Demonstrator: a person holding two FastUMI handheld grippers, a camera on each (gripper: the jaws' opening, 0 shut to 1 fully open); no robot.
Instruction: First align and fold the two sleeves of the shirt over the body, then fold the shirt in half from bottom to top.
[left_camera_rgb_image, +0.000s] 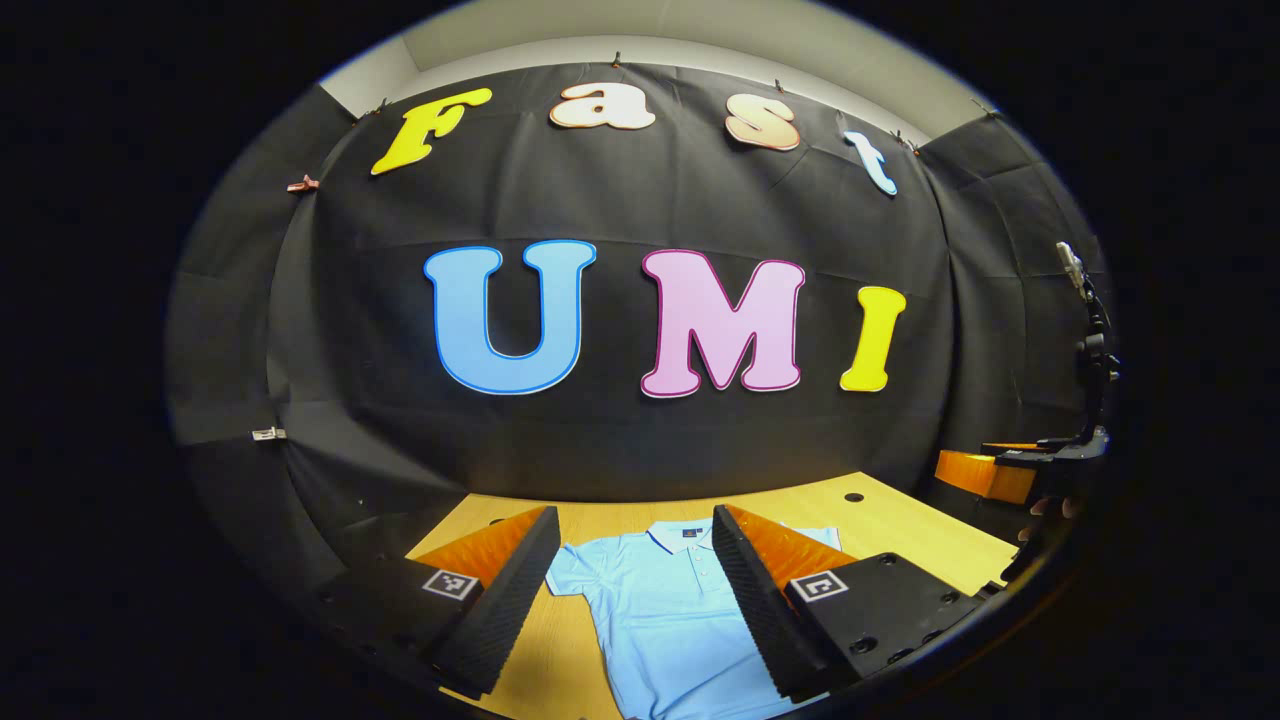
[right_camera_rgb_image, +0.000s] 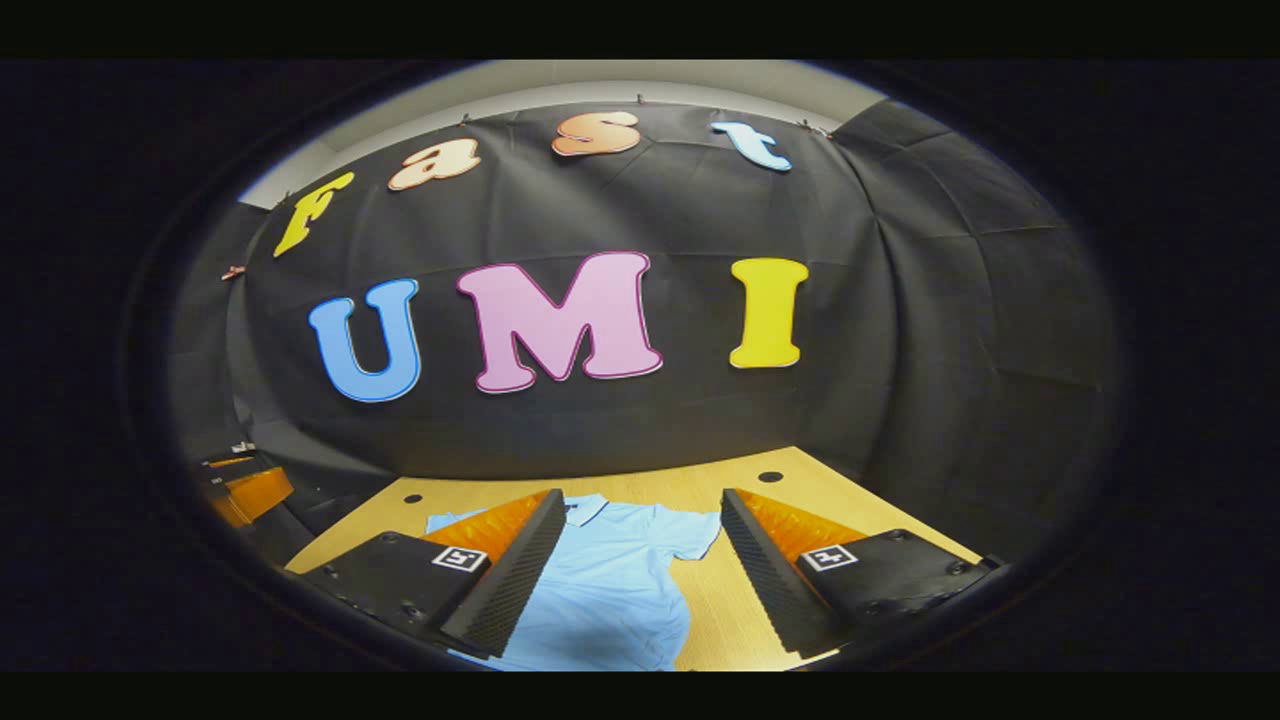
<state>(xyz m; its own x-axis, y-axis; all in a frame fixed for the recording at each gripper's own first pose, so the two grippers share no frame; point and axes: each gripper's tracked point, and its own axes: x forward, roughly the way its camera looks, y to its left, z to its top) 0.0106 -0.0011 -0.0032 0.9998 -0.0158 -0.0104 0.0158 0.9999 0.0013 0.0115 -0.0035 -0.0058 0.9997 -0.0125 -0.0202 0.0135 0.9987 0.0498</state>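
Both grippers, left (left_camera_rgb_image: 632, 590) and right (right_camera_rgb_image: 640, 570), hover with jaws apart above the light-blue short-sleeved polo shirt (left_camera_rgb_image: 665, 610) lying flat on my wooden table (left_camera_rgb_image: 900, 530), sleeves unfolded, so I judge sleeve-grasping comes next.

Left gripper view: camera held above the near edge of the light wooden table (left_camera_rgb_image: 900, 525), facing the black cloth back wall (left_camera_rgb_image: 620, 200), looking along its open fingers. Right gripper view: similar height and heading, set further right. Both views share the pale blue polo shirt (left_camera_rgb_image: 660, 620) lying flat.
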